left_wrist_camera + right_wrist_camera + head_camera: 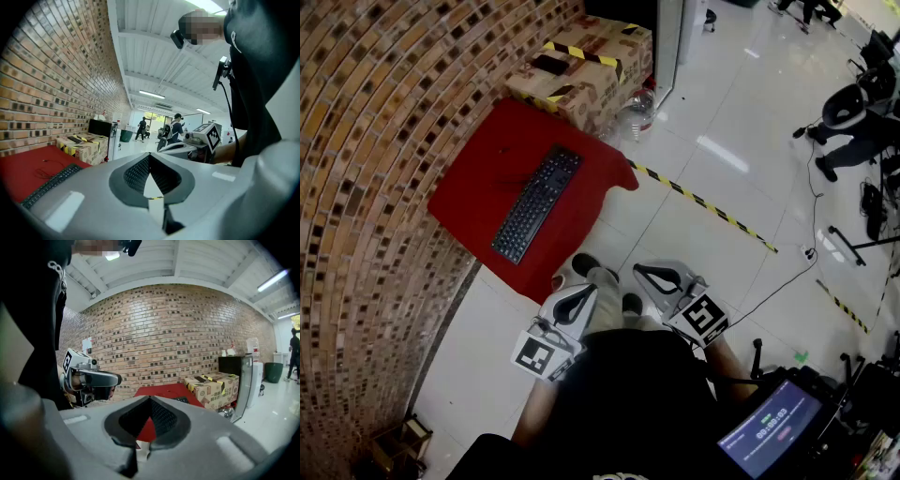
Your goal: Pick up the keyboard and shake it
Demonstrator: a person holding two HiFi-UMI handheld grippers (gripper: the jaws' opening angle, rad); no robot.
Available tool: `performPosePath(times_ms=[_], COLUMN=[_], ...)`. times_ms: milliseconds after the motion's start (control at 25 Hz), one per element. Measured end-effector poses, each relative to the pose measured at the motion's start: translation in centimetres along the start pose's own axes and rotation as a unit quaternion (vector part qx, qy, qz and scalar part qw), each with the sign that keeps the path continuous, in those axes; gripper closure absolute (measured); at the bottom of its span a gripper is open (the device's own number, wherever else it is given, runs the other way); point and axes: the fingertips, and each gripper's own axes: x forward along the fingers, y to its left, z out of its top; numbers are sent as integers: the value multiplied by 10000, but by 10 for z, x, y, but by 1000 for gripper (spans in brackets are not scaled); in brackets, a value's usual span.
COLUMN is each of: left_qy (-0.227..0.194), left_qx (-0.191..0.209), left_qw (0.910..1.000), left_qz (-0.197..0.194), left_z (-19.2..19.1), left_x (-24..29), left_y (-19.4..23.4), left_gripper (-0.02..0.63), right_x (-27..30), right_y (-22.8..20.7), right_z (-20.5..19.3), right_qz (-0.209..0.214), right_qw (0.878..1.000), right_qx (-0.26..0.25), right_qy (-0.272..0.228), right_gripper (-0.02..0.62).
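Observation:
A black keyboard (538, 202) lies diagonally on a red table (478, 202) by the brick wall. Both grippers are held close to the person's body, short of the table's near corner and well apart from the keyboard. My left gripper (587, 290) is shut with nothing in it, and so is my right gripper (641, 270). In the left gripper view the closed jaws (150, 155) point across the room, with the keyboard (50, 183) low at the left. In the right gripper view the closed jaws (150, 398) aim at the red table (161, 390); a sliver of keyboard (182, 400) shows.
Cardboard boxes (586, 66) with yellow-black tape stand behind the table, a plastic bottle (639, 108) beside them. Hazard tape (703, 202) crosses the white floor. The brick wall (366, 141) curves along the left. A cable (797, 272) and a lit screen (769, 427) are at the right.

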Motion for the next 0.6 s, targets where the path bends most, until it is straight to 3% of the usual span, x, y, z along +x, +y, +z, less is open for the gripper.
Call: performPosePath(times_ms=[600], left_qy=[-257], left_qx=[-598], left_qw=[9944], left_qz=[838], left_z=[10], left_x=[-2], left_y=[131], left_gripper=[591], right_x=[119], right_y=[-38], right_z=[32], right_qz=[694], right_qw=[9969], right_qx=[-256], right_qy=[274], right_gripper=[603])
